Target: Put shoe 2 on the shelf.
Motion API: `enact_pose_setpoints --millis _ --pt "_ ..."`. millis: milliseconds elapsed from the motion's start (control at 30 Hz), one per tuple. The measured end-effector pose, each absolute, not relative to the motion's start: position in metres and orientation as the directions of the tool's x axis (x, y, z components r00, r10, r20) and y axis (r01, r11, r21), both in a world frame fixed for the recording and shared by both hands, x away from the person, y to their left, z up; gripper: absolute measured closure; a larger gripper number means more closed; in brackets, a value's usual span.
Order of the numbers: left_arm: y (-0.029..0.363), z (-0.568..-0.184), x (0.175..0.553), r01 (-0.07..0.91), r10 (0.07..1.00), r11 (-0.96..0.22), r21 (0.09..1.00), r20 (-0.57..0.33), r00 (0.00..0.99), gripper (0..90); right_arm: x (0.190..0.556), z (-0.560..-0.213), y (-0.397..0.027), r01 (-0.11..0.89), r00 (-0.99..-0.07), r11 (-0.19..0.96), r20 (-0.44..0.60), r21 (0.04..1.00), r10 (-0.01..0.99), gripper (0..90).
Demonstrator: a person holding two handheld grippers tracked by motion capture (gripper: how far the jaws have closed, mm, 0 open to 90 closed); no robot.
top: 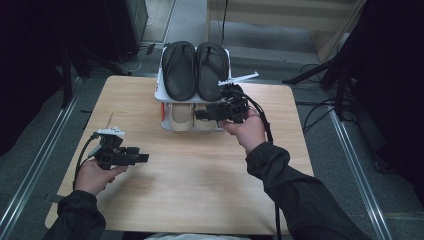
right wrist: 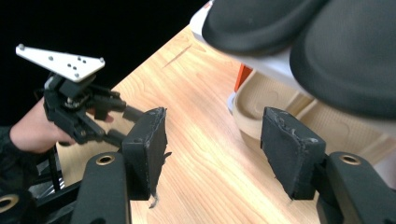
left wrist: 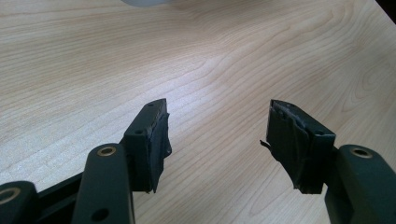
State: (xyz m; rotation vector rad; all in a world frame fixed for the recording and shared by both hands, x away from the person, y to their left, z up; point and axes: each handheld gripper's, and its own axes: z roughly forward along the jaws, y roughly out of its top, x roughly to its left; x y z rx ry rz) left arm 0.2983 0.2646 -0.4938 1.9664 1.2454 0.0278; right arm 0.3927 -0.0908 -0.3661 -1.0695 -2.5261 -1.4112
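Two black sandals [top: 195, 70] lie side by side on the top tier of a white rack [top: 159, 90] at the bench's [top: 200, 190] far edge; two beige shoes [top: 182, 117] sit on the tier below. The right hand-held gripper [top: 202, 114], jaws apart and empty, is just before the beige pair. The left hand-held gripper [top: 142, 157], also spread and empty, hangs near the bench's left edge.

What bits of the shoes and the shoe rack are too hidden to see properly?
- Beige shoes, high view: backs hidden under the rack's top shelf.
- Black sandals, right gripper view: cut off by the top edge.
- Right beige shoe, high view: partly covered by the right gripper.
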Motion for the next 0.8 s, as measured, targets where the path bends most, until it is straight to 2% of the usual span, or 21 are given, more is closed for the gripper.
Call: enact_pose_setpoints --millis 367,533,667,800 --pt "0.264 -0.494 0.299 0.755 0.771 -0.209 0.622 -0.37 0.519 39.6 0.383 -0.405 -0.122 0.573 -0.788 0.351 0.381 0.74 0.484 42.0" --pt "0.264 -0.494 0.299 0.758 0.77 -0.202 0.621 -0.378 0.515 39.5 0.378 -0.421 -0.138 0.581 -0.774 0.319 0.387 0.749 0.5 42.0" --pt "0.264 -0.495 0.299 0.759 0.771 -0.2 0.619 -0.379 0.512 39.5 0.374 -0.431 -0.149 0.559 -0.775 0.325 0.34 0.763 0.533 40.3" --pt "0.263 -0.495 0.3 0.759 0.77 -0.203 0.618 -0.378 0.514 39.5 0.371 -0.44 -0.159 0.564 -0.764 0.314 0.337 0.764 0.55 40.6"
